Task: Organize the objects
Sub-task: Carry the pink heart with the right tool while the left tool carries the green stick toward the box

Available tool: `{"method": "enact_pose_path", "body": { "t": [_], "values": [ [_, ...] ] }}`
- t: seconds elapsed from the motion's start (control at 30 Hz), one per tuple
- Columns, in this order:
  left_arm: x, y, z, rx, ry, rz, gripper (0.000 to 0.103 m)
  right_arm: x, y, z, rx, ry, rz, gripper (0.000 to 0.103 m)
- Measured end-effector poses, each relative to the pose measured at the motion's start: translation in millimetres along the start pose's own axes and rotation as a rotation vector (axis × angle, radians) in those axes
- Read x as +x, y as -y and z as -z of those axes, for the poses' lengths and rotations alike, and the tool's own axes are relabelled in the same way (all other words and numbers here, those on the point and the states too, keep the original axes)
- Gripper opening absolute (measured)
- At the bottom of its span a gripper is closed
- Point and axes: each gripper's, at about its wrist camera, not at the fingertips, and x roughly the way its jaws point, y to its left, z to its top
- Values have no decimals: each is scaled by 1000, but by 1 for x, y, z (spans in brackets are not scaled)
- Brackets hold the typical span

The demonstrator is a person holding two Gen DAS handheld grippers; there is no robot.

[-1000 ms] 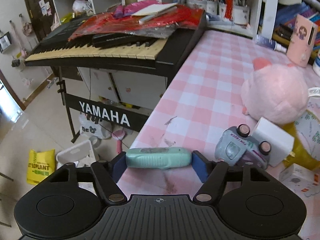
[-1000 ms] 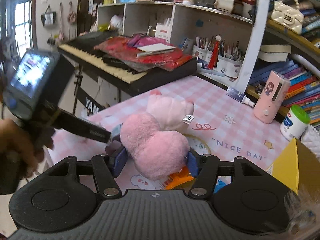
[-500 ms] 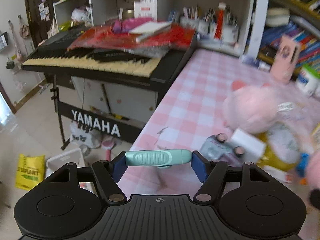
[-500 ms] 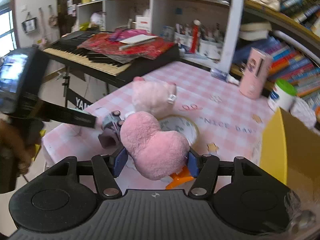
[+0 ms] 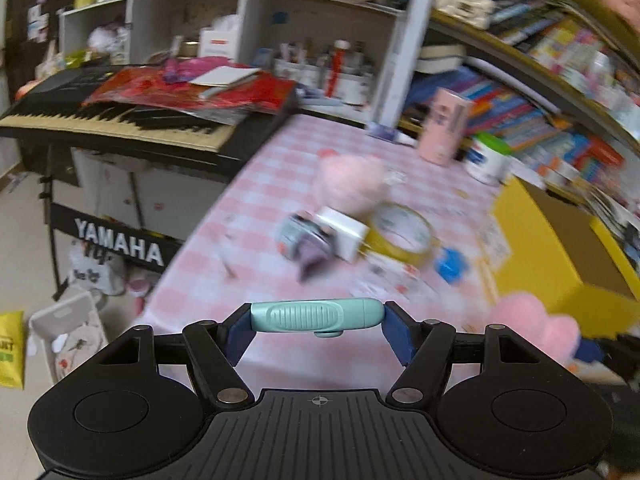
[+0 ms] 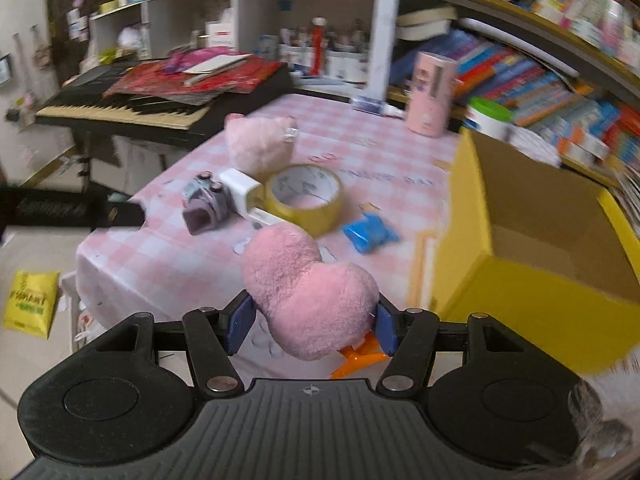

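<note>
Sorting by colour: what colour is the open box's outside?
Yellow; the box shows best in the right wrist view.

left wrist: faces table (image 5: 260, 196) from its edge | right wrist: nearer, shares tape roll (image 6: 304, 194)

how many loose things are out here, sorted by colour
pink: 3 - heart plush, pig plush, pink tube
teal: 2 - teal case, toy car
yellow: 1 - tape roll
blue: 1 - blue packet
white: 1 - white box
total: 8
</note>
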Motion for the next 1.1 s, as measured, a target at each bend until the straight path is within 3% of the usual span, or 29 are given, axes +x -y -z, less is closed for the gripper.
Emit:
{"method": "enact_pose_path", "body": {
  "t": [0.33, 0.5, 0.87, 1.1],
  "values": [
    [-36, 42, 39, 143, -21, 136, 68, -60, 5, 53, 115, 15, 80, 58],
    [-44, 68, 51, 230, -35, 210, 68, -82, 22, 81, 222, -19, 165, 58],
    [-42, 128, 58, 385, -42, 335, 68, -111, 66, 119, 404, -31, 290, 58],
    [-35, 165, 54, 439, -23, 400, 68, -116, 102, 124, 470, -37, 345, 58]
  ]
}}
